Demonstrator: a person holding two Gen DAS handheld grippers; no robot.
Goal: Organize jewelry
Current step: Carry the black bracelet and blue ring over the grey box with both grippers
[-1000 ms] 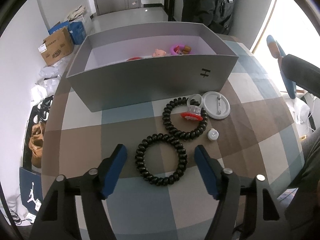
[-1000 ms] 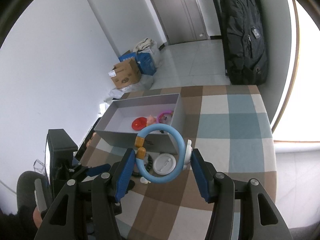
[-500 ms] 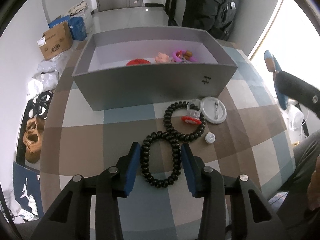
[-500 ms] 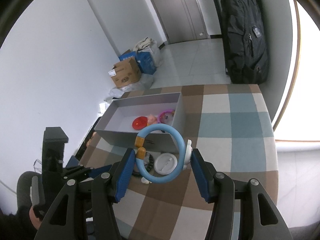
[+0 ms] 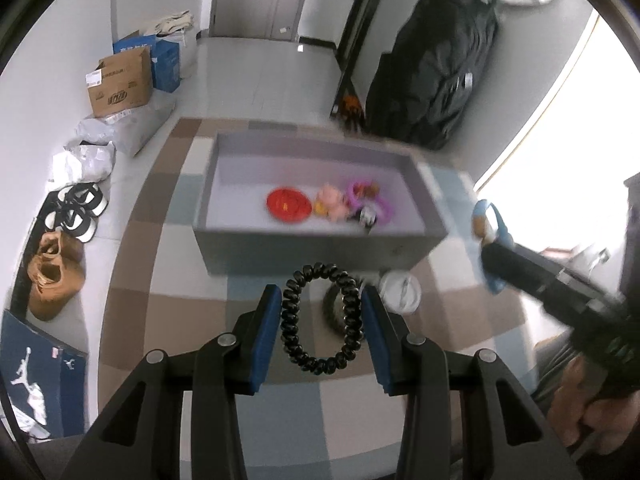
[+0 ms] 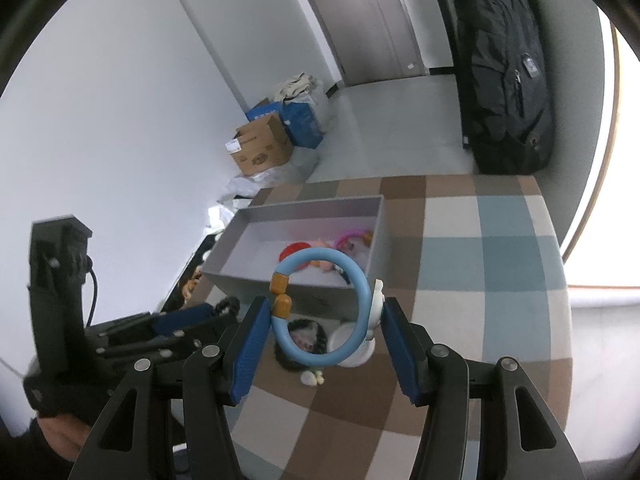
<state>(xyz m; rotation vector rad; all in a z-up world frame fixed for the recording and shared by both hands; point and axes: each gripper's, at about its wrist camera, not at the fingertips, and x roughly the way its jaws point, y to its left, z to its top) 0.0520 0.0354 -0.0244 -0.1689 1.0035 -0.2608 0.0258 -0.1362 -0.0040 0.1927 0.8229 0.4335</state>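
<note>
My left gripper [image 5: 320, 300] is shut on a black spiral hair tie [image 5: 290, 320] and holds it upright above the checked table, just in front of the grey box [image 5: 312, 246]. Inside the box lie a red disc [image 5: 289, 204], a pink toy [image 5: 332, 202] and a purple bracelet [image 5: 376, 200]. A second black spiral tie [image 5: 332, 312] lies on the table behind the held one, next to a white round lid [image 5: 400, 292]. My right gripper [image 6: 324, 312] is shut on a blue ring bracelet [image 6: 360, 280] with orange beads, hovering near the box's right corner.
A small white charm [image 6: 312, 378] lies on the checked tablecloth [image 6: 480, 248]. On the floor beyond are a black backpack [image 6: 504, 72], cardboard boxes [image 5: 120, 84] and shoes [image 5: 56, 272]. A person's hand [image 5: 580, 412] grips the right tool.
The left jaws closed on the near black hair tie, squeezed it narrow and lifted it off the table, and the view now tilts over the box. The right gripper kept still.
</note>
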